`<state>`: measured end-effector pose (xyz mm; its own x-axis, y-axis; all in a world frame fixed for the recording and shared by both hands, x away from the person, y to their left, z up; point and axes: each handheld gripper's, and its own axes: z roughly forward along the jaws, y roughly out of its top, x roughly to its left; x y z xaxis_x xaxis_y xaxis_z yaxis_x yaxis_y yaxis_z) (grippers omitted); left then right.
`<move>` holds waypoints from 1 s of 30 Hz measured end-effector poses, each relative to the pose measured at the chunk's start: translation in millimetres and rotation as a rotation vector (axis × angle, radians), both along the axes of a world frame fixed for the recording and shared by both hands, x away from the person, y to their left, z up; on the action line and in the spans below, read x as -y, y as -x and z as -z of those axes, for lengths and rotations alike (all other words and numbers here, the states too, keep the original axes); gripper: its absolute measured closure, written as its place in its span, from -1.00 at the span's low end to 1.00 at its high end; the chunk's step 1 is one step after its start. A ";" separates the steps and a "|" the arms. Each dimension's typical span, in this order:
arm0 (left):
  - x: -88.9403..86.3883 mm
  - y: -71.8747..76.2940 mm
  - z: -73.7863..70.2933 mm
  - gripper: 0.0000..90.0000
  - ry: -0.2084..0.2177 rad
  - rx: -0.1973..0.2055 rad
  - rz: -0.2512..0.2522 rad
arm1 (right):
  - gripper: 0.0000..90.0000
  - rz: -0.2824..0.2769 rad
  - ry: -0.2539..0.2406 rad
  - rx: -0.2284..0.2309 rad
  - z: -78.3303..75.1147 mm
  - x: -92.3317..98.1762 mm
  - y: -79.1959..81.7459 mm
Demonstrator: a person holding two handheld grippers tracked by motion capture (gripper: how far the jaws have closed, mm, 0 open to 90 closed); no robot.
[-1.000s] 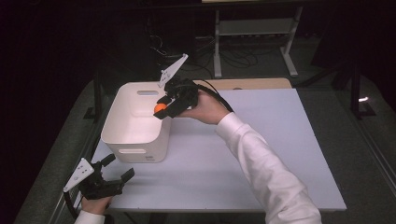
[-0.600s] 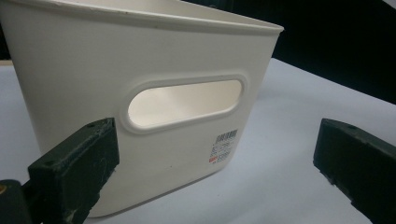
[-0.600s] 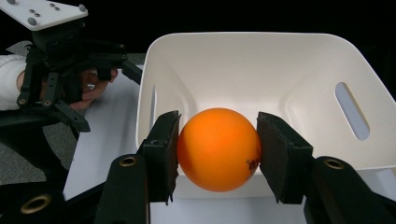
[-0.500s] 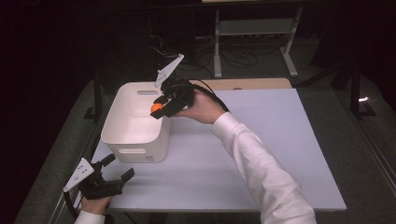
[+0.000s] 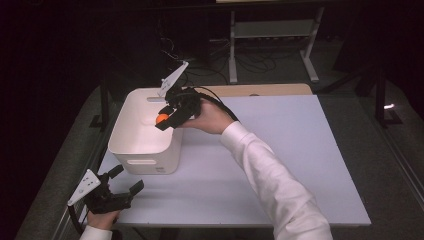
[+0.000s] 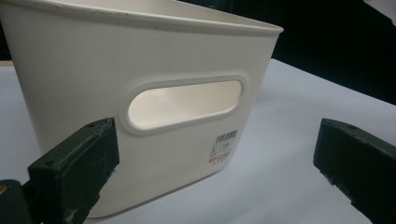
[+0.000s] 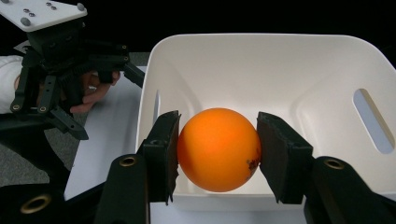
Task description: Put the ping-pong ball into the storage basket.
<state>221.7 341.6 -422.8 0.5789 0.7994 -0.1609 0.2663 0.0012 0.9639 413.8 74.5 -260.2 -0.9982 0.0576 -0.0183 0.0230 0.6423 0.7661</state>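
An orange fruit (image 7: 215, 158) is pinched between the pads of my right gripper (image 7: 217, 148), which is shut on it. In the high view that gripper (image 5: 161, 121) holds the orange (image 5: 160, 119) just above the open white bin (image 5: 142, 162), near its right rim. The bin's inside (image 7: 261, 60) looks bare below the fruit. My left gripper (image 5: 129, 178) rests at the table's front left corner, open, with nothing between its jaws. It points at the bin's near wall (image 6: 154, 46) with the handle slot, a short way off. The left gripper (image 7: 112, 106) also appears beyond the bin in the right gripper view.
The white table (image 5: 280, 165) stretches wide to the right of the bin. A wooden board (image 5: 260, 90) lies along its far edge. Behind it, on the dark floor, stand a metal rack (image 5: 272, 35) and loose cables (image 5: 250, 62).
My right gripper has shifted a little to the left with the orange, further over the bin. The left gripper has stayed where it was.
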 end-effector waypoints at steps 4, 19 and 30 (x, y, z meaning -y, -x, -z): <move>0.0 0.0 0.1 -1.00 0.003 0.001 0.001 | 0.10 -0.008 0.012 -0.004 2.7 -6.9 -0.5; -0.1 -0.1 0.1 -1.00 0.003 0.001 0.002 | 0.10 -0.034 0.026 -0.014 13.9 -25.0 -2.4; -0.2 -0.2 0.2 -1.00 -0.003 -0.005 0.002 | 0.10 -0.036 0.009 -0.030 23.2 -31.7 -7.5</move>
<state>221.8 341.8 -423.0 0.5793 0.7990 -0.1613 0.2713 -0.0024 0.9625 421.3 106.2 -283.3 -0.9997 0.0212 0.0112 0.0223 0.6503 0.7593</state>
